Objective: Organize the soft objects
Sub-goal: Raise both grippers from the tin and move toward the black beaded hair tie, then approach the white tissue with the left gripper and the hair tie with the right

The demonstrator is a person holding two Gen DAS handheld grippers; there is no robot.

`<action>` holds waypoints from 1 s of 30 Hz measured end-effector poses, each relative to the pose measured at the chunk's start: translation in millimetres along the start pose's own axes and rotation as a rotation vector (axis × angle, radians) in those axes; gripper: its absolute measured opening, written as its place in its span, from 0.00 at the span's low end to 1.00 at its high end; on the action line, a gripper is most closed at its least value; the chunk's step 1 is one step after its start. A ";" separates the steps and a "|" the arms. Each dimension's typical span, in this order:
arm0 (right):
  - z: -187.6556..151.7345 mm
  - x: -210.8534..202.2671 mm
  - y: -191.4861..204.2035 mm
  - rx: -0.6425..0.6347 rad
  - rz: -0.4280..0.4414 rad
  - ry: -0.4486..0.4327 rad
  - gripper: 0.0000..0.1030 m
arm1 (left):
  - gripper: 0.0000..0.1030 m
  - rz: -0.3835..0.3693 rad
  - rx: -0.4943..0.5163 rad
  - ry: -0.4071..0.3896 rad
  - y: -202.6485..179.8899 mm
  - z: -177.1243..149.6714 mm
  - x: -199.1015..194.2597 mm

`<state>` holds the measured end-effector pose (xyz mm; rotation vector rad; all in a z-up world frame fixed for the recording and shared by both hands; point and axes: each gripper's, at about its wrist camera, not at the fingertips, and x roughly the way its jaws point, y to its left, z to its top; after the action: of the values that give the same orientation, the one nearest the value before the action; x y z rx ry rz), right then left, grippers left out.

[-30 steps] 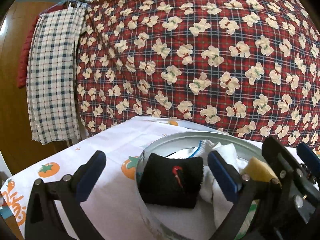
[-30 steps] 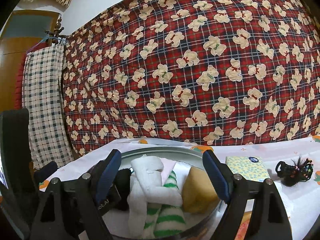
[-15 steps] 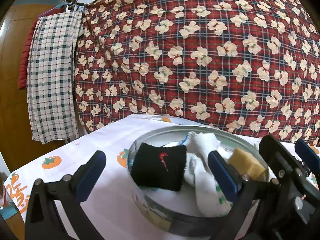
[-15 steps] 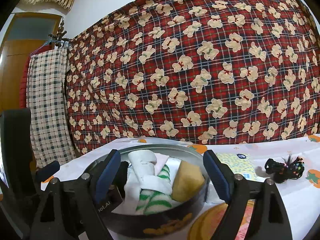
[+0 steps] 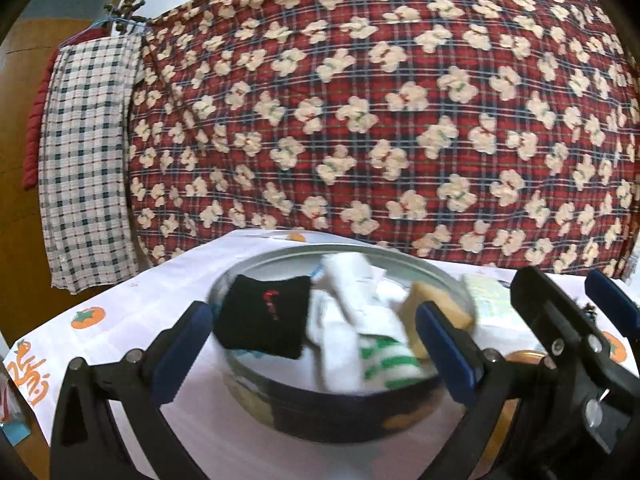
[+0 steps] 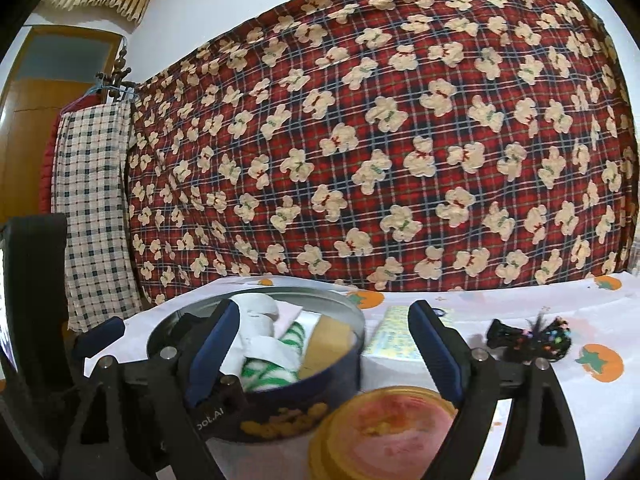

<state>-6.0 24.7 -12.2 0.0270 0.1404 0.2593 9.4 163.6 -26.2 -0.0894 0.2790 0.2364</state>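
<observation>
Inside round tin point(image 5: 340, 412): socks point(image 5: 360, 332), black wristband point(image 5: 264, 316), sponge point(image 5: 436, 312).

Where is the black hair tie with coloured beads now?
In the right wrist view, the hair tie lies on the white tablecloth at the right, apart from the round tin, past the yellow packet.
</observation>
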 end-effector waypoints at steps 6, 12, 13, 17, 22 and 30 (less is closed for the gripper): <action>0.5 -18.2 -37.0 0.097 -0.026 -0.013 0.89 | 1.00 -0.133 -0.051 0.019 -23.8 -4.9 -14.0; -0.5 -23.0 -79.3 0.161 -0.096 0.034 0.89 | 1.00 -0.170 -0.004 0.023 -53.5 -7.1 -20.4; -0.6 -24.5 -87.8 0.164 -0.119 0.039 0.89 | 1.00 -0.176 -0.004 0.024 -56.0 -7.1 -21.1; -1.0 -30.5 -120.4 0.185 -0.173 0.062 0.89 | 1.00 -0.214 0.003 0.031 -71.6 -8.1 -24.0; -3.0 -32.5 -169.3 0.236 -0.240 0.122 0.89 | 1.00 -0.268 0.034 0.028 -97.8 -10.6 -31.3; -3.7 -41.7 -232.9 0.313 -0.340 0.152 0.89 | 0.99 -0.334 0.175 0.066 -162.1 -14.4 -35.4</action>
<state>12.6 -211.1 -20.7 0.2925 0.3316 -0.1028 12.0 -2.9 -21.2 0.0297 0.3447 -0.1234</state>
